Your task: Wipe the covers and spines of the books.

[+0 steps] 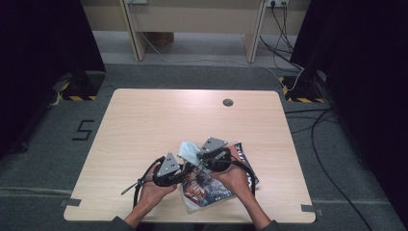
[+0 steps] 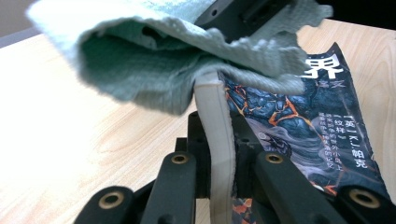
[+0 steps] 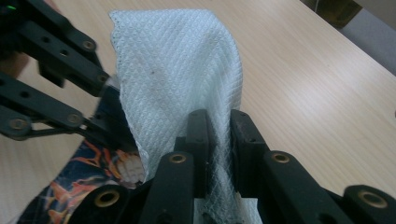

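Pale wood table [image 1: 144, 125] under both hands, seen whole from the high view, with grey carpet and cables around it. From up there: left gripper [image 1: 179, 172] and right gripper [image 1: 208, 161] close together near the front edge, a book [image 1: 211, 190] with a dark, fiery cover between and below them, a light cloth [image 1: 189, 150] bunched just behind the grippers. Grey three-cornered plates atop both grippers, cables trailing toward the person.

Closer detail in the left gripper view: left gripper [image 2: 219, 144] pressed together on the book's [image 2: 219, 140] pale page edge, held upright between the two black jaws, cover [image 2: 322, 135] fanning off to the right with white lettering. Cloth [image 2: 168, 65] draped over the top of the book, folded and greenish here, touching the page edge, with the other gripper's black body above it.

Seen from the right gripper view instead: right gripper [image 3: 218, 149] pinching the cloth [image 3: 177, 70], white with a diamond weave, its lower end gathered thin between the jaws, the rest rising up and left. Left gripper [image 3: 100, 100] at the left of that view, jaw tips at the cloth's edge, orange and dark cover [image 3: 88, 177] showing beneath it.

No containers on the table.
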